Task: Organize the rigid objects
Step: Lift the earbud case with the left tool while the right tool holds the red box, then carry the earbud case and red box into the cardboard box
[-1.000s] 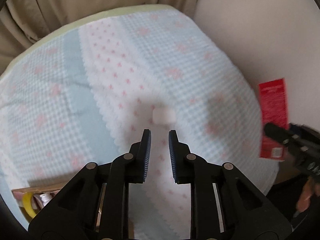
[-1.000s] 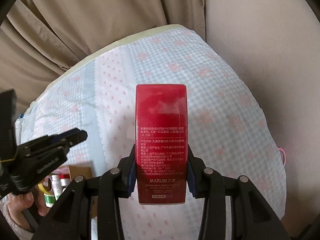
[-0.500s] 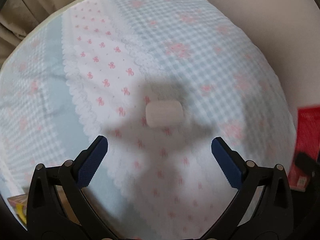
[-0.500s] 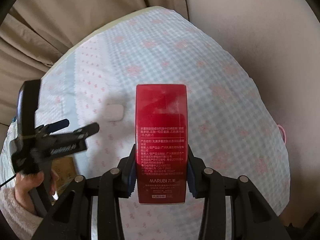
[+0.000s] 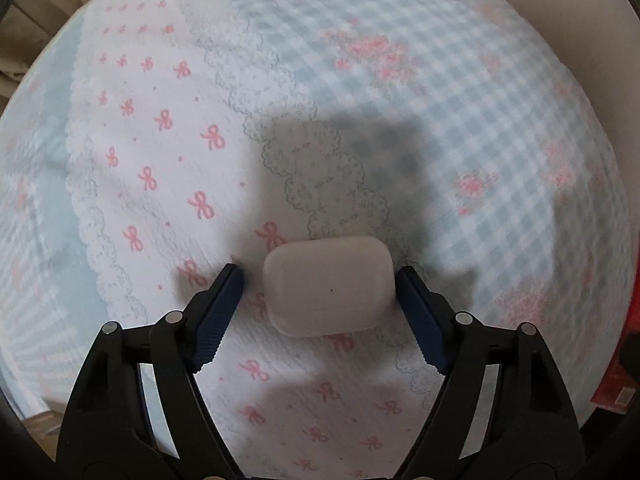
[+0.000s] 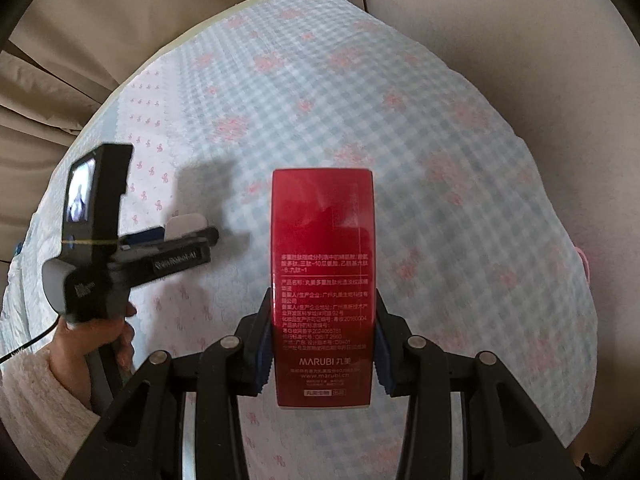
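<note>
A small white rounded case (image 5: pixel 328 286) lies on the patterned cloth. My left gripper (image 5: pixel 320 276) is open, low over the cloth, one finger on each side of the case; the right pad looks close to its side, the left pad stands a little apart. In the right wrist view the case (image 6: pixel 186 225) shows just behind the left gripper's fingertips (image 6: pixel 200 236). My right gripper (image 6: pixel 322 340) is shut on a tall red Marubi box (image 6: pixel 323 280), held upright above the cloth. The box's edge shows at the far right of the left wrist view (image 5: pixel 624 360).
The round table has a blue gingham cloth (image 6: pixel 400 128) with a white band of pink bows (image 5: pixel 152 160). Beige curtains (image 6: pixel 100 20) hang behind it and a plain wall (image 6: pixel 520 40) stands to the right. A person's hand (image 6: pixel 108 332) holds the left gripper.
My left gripper opened wide, moved forward and down, and now has narrowed around the white case. My right gripper keeps the red box and has shifted slightly.
</note>
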Demonstrator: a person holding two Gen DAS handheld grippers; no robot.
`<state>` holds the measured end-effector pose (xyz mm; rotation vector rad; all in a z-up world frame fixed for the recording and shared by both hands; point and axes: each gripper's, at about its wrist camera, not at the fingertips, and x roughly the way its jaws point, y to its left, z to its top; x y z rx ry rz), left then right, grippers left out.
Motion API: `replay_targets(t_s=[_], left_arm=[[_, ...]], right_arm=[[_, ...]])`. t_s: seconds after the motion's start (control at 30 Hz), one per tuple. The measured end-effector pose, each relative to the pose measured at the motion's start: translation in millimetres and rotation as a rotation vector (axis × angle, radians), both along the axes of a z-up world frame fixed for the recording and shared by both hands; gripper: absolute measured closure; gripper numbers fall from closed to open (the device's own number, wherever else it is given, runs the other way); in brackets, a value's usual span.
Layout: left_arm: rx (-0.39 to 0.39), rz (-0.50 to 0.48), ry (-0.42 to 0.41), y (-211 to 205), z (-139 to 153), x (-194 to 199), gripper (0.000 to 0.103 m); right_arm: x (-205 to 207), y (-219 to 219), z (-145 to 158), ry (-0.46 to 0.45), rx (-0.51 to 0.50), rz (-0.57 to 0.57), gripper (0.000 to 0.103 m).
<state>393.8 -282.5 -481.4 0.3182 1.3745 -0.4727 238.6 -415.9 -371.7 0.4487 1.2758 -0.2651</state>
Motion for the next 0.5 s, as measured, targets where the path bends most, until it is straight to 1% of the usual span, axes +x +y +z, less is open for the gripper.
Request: replay_targets(t_s=[0.07,0.2,0.33,0.5], left_arm=[[-0.013,-0.009,-0.001,1.3,1.3,0.1,0.045],[-0.018,-0.029,-0.012,3.0,3.6,0.8,0.045],[-0.025,-0.024,-0.019,2.6,8.9,3.3,0.045],[-0.053,-0.017,-0.051,3.5,43.6,-3.3,0.045]], right_arm=[[3.1,-0.5,-2.1,0.002,0.008,0.000,0.065],[8.0,-1.4,-4.5,0.001,0.008,0.007,0.065],[9.8,-2.4,-4.1,0.000,0.008,0.008,0.065],[9.7,-3.4,5.4,-0.019,0.003,0.013,0.065]])
